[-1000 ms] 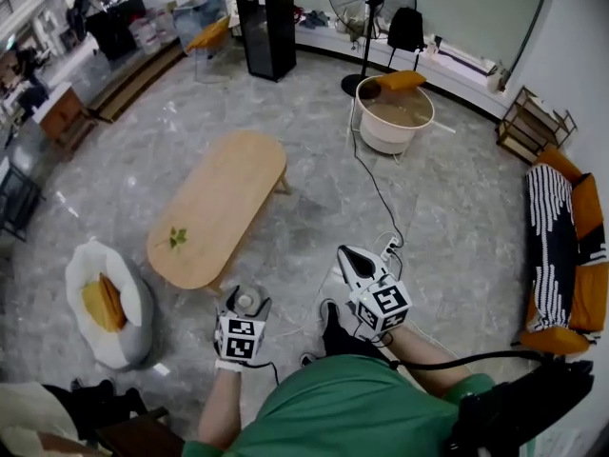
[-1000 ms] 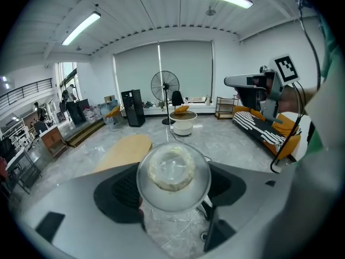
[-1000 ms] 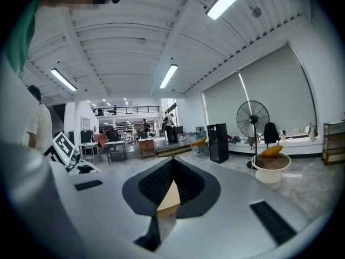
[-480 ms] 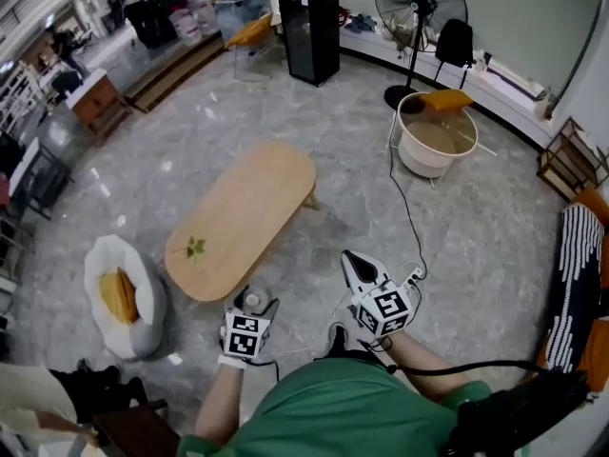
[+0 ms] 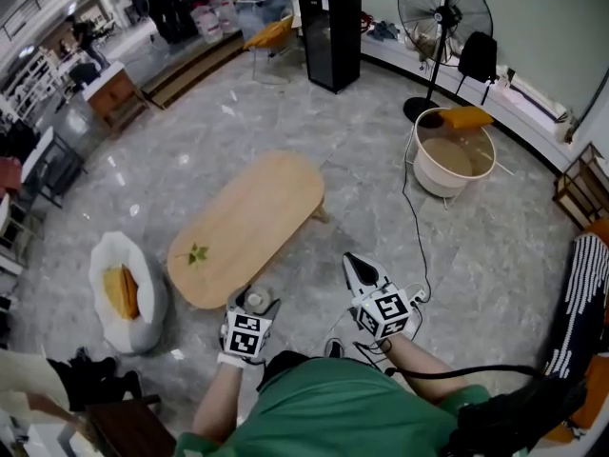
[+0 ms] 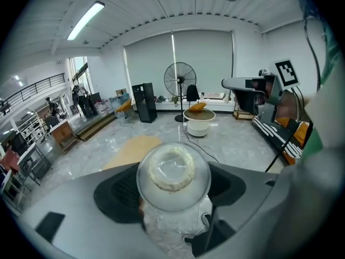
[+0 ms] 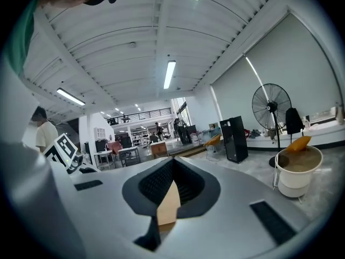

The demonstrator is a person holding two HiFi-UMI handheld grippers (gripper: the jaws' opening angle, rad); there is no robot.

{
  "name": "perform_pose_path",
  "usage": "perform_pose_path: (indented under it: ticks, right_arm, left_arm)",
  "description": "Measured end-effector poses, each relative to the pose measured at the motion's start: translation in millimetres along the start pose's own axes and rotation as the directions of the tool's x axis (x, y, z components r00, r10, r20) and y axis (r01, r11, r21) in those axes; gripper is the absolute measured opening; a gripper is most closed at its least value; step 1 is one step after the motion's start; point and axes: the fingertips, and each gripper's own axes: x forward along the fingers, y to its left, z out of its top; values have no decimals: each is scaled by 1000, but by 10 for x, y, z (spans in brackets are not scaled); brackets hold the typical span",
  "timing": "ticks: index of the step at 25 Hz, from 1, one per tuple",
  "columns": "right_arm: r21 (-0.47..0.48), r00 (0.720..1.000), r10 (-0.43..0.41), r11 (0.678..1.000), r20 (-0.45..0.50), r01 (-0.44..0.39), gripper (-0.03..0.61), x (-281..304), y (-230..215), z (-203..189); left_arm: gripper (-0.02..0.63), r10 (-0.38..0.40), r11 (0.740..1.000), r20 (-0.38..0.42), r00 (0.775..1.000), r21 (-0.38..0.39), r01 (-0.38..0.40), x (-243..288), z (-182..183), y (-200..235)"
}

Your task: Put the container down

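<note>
Person in a green top stands by a low oval wooden table (image 5: 249,219), a gripper in each hand. Left gripper (image 5: 250,305) clamps a small clear round container (image 6: 173,178) by its sides, held in the air just short of the table's near end. Right gripper (image 5: 350,261) is closed and empty. Container looks light, rigid and smooth, probably slippery; a side grip around its middle seems safest.

Grey marble floor (image 5: 143,198), oval wooden table (image 5: 252,222), black cabinet (image 5: 330,22), standing fan (image 5: 444,8), long shaded window (image 6: 178,58).
</note>
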Motion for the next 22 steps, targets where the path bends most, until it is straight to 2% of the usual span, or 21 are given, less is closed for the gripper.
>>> perform_pose_path:
  ticks: [7, 15, 22]
  right_arm:
    - [-2, 1000, 5, 1000, -13, -5, 12, 291, -206, 37]
    - [-17, 996, -78, 997, -32, 77, 13, 679, -624, 59]
    - [-35, 991, -125, 992, -48, 124, 14, 1522, -860, 191]
  left_arm:
    - [345, 8, 1000, -3, 1000, -18, -8, 267, 187, 223]
    - [345, -58, 998, -4, 998, -4, 58, 909, 471, 518]
    - [345, -101, 994, -3, 995, 34, 101, 1495, 857, 1130]
